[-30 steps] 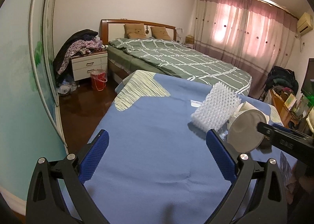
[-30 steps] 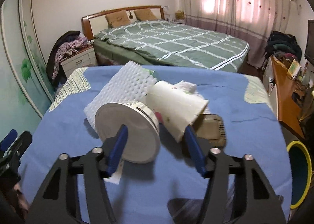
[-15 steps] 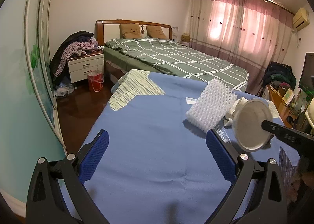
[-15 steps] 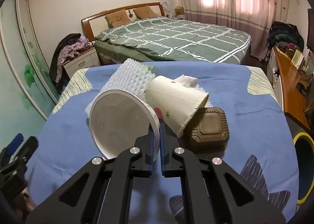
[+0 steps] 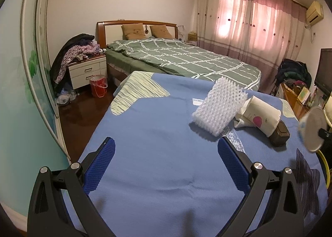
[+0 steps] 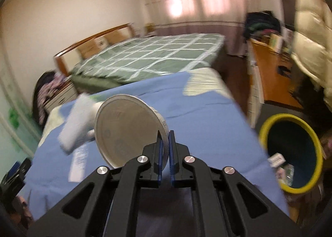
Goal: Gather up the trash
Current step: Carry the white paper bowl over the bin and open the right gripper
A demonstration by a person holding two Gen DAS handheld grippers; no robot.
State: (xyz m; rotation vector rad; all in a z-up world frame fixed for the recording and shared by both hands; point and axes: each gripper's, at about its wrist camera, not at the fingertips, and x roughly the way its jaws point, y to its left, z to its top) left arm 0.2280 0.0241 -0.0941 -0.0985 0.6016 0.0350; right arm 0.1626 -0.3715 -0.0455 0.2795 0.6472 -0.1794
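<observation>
Carry step: white paper bowl in transit toward the bin.

Right gripper had its jaws clenched on the rim of the white paper bowl, held tilted above the blue surface; the yellow-rimmed bin stood just beside the surface's edge. Left gripper hovered with jaws released, empty. Foam sheet, paper cup and brown tray remained on the surface. Next move, judged: bring the bowl over the bin mouth, then release.
</observation>
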